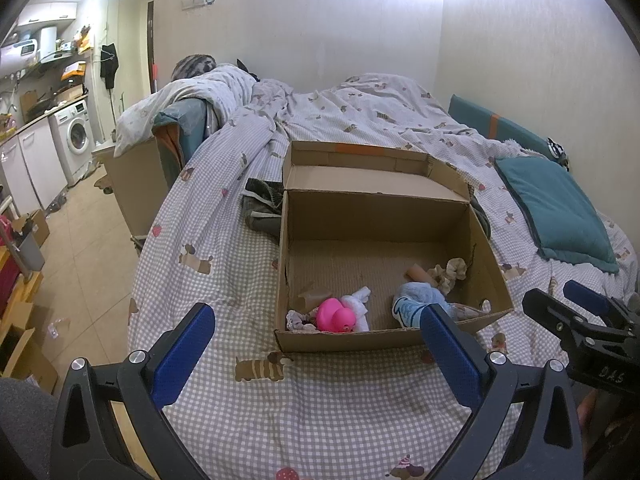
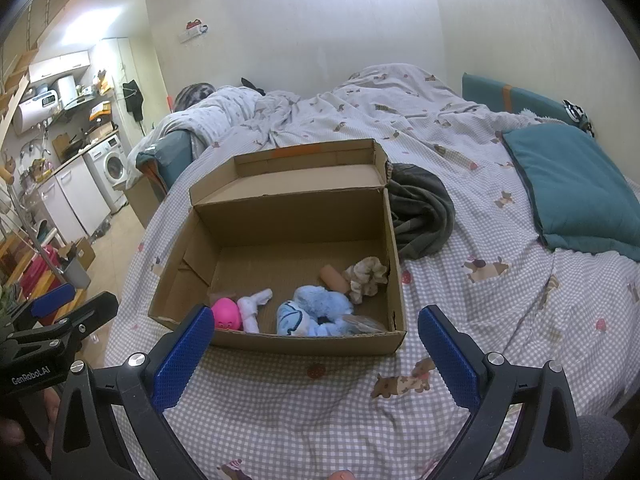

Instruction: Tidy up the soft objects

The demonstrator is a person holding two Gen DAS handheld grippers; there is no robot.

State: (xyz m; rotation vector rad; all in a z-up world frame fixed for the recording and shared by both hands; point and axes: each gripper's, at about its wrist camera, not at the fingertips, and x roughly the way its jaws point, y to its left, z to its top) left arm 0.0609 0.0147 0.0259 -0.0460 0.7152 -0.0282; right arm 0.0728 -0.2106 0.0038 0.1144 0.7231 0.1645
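An open cardboard box (image 2: pixel 276 338) sat on a bed's checked duvet (image 2: pixel 500 312), its lid flap folded back toward 12 o'clock. Inside, the soft objects were gathered along the near wall and right side — a pink toy (image 2: pixel 226 313) at about 7 o'clock, a white sock (image 2: pixel 253 305) just beside it, a blue plush (image 2: pixel 316 310) toward 5 o'clock, and a beige scrunchie (image 2: pixel 367 274) at 3 o'clock next to a tan cylinder (image 2: pixel 334 278). The left gripper (image 1: pixel 316 354) hung before the box with jaws wide apart and nothing between them; the right gripper (image 2: pixel 316 354) did the same — wide and holding nothing. A dark garment (image 2: pixel 420 216) lay crumpled against the box's right wall, and a teal pillow (image 2: pixel 576 188) rested at 2 o'clock.
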